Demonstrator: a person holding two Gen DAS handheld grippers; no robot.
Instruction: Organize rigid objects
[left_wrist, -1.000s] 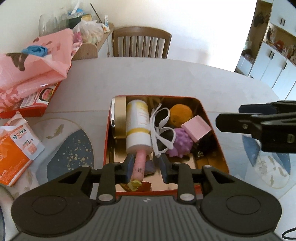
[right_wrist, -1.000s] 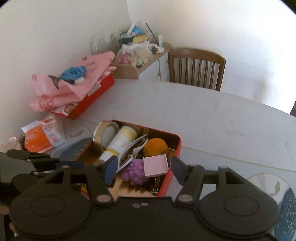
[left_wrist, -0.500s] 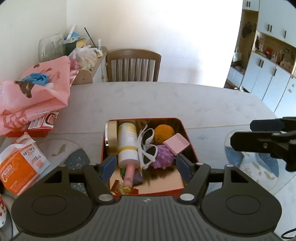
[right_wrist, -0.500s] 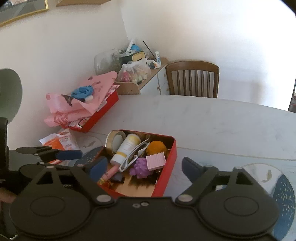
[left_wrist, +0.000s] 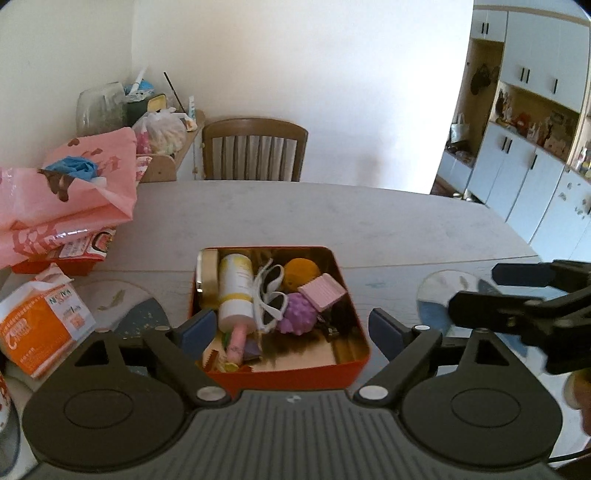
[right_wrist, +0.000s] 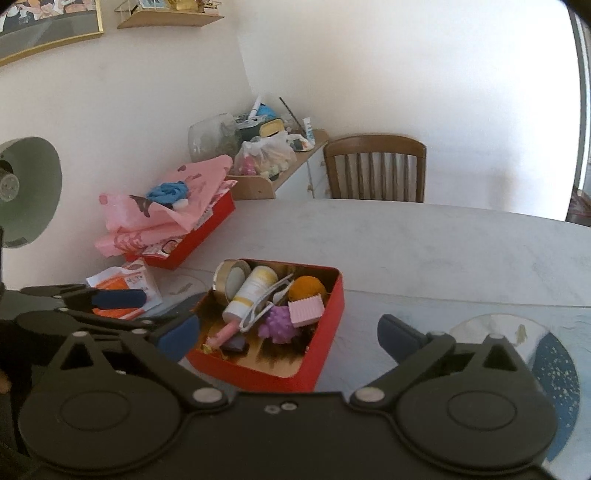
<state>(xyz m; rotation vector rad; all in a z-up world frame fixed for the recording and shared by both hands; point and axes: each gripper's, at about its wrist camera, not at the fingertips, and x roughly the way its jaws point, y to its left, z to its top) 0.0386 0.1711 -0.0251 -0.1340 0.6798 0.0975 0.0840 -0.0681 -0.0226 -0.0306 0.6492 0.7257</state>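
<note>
My worry is the crowding in the red tin (left_wrist: 280, 373), which sits just ahead of and below my left gripper (left_wrist: 291, 328). If I go back in for anything, a finger could snag the white glasses (left_wrist: 271, 295) draped between the cream bottle (left_wrist: 236, 291) and the purple spiky ball (left_wrist: 297, 314), dragging neighbours out with them. The pink block (left_wrist: 322, 291) leans on the ball, so it looks ready to slide (a light nudge might do it). The pink tube (left_wrist: 236, 341) lies nearest my left finger, at the tin's close end.

My left gripper hangs above the tin's near edge, fingers spread wide and holding nothing, tilted down toward the contents. My right gripper (right_wrist: 288, 332) sits off to the tin's right, also spread wide with nothing between its fingers, angled across the table (right_wrist: 424, 251) so the tin lies ahead between its fingers.
</note>
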